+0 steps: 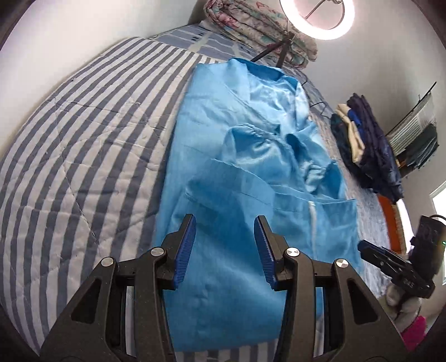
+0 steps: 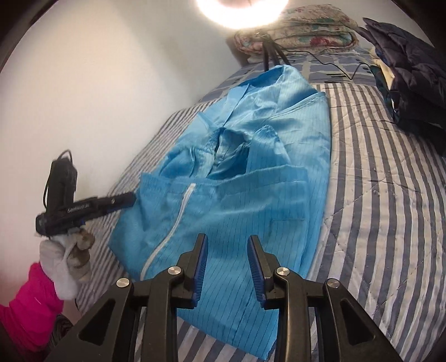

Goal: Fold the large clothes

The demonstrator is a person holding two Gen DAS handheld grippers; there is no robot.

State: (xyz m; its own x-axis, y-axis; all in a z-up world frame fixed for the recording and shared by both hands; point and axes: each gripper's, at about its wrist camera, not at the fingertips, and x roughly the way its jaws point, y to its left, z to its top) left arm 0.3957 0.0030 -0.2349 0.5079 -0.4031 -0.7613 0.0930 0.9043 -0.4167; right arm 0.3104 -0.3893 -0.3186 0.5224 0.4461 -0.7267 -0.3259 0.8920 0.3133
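A light blue zip-front garment (image 1: 251, 156) (image 2: 245, 172) lies lengthwise on the striped bed cover (image 1: 83, 139) (image 2: 376, 195). Both sleeves are folded in over its chest, and a white zipper (image 2: 178, 217) runs down its front. My left gripper (image 1: 225, 220) hovers open over the near hem, with only cloth below the gap. My right gripper (image 2: 227, 238) is also open above the same near end, nothing pressed between its blue pads. Each gripper shows in the other's view: the right (image 1: 365, 249) past the garment's right edge, the left (image 2: 129, 199) at its left edge, held by a gloved hand (image 2: 69, 261).
A stack of folded dark clothes (image 1: 370, 150) (image 2: 415, 72) sits on the bed to the garment's right. A folded floral quilt (image 1: 262, 30) (image 2: 301, 30) lies at the head. A ring light (image 1: 317, 19) on a tripod stands beyond the collar, with a cable (image 2: 334, 69) across the bed.
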